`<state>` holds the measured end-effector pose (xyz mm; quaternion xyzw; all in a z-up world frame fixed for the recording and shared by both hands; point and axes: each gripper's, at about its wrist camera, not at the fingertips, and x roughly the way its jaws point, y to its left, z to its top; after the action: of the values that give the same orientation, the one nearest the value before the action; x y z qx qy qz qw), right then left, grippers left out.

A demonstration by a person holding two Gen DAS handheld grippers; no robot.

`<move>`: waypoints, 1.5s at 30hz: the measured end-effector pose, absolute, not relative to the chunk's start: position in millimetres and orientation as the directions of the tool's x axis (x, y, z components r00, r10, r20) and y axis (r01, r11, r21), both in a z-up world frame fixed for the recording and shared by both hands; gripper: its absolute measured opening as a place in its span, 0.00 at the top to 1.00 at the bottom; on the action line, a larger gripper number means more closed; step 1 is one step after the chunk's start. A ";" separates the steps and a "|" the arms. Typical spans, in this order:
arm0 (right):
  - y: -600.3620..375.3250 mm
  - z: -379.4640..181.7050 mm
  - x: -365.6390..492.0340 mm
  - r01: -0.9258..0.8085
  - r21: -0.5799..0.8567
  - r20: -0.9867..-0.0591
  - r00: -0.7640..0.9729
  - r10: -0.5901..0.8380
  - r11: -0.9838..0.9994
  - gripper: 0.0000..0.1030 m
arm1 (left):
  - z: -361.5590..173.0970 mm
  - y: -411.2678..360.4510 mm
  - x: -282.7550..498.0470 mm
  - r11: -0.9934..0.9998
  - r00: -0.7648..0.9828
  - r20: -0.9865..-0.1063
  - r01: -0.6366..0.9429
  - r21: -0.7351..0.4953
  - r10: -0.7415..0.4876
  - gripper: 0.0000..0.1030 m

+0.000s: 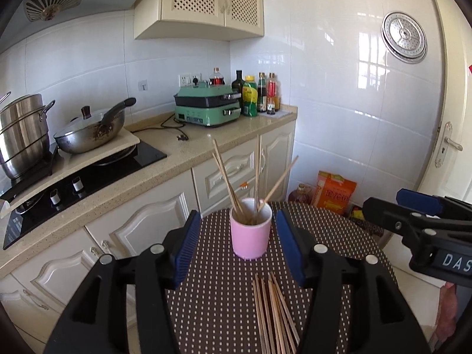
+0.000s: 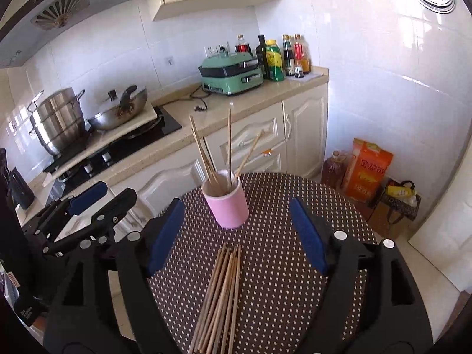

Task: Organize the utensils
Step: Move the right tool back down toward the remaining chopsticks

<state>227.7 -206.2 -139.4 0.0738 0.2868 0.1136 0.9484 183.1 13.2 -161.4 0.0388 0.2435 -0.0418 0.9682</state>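
A pink cup [image 1: 250, 237] [image 2: 227, 206] stands upright on the round table with the brown dotted cloth [image 1: 330, 230] [image 2: 283, 212], and several wooden chopsticks [image 1: 227, 177] [image 2: 229, 147] lean in it. A loose bundle of chopsticks [image 1: 273, 312] [image 2: 221, 292] lies flat on the cloth, nearer to me than the cup. My left gripper [image 1: 237, 216] [image 2: 88, 199] hovers open above the bundle, short of the cup, with nothing between its blue pads. My right gripper [image 2: 236, 205] [image 1: 413, 206] is open wider beside it, also holding nothing.
Behind the table runs a kitchen counter [image 1: 206, 144] with cream cabinets. On it are a steel pot [image 1: 23, 135], a lidded wok [image 1: 91, 129], a green appliance [image 1: 209, 106] and several bottles [image 1: 256, 94]. An orange bag [image 2: 368, 168] and an oil jug [image 2: 333, 168] stand on the floor at the right.
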 end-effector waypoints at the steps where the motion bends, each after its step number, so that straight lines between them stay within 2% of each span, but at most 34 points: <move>1: -207.1 -142.9 224.7 -0.171 0.199 -0.541 0.802 0.254 0.965 0.28 | -164.8 12.4 179.4 0.993 0.869 -0.490 0.104 0.052 -0.065 0.48; 15: -204.3 -216.1 226.8 -0.156 0.170 -0.742 0.629 0.231 0.973 0.28 | -242.9 12.7 170.2 0.986 0.725 -0.687 0.145 0.076 -0.054 0.48; 29: -177.3 -314.5 265.3 -0.135 0.115 -0.909 0.384 0.159 0.984 0.28 | -310.5 30.7 195.0 0.983 0.551 -0.833 0.176 0.054 -0.052 0.48; 45: -135.0 -358.9 311.4 -0.146 0.041 -0.962 0.260 0.079 0.988 0.28 | -346.8 47.4 224.3 0.989 0.421 -0.903 0.145 -0.023 -0.083 0.48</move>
<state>311.4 -135.0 -358.9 -0.0280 0.6043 0.0710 0.7931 224.3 47.4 -346.8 0.0290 0.5336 -0.0675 0.8425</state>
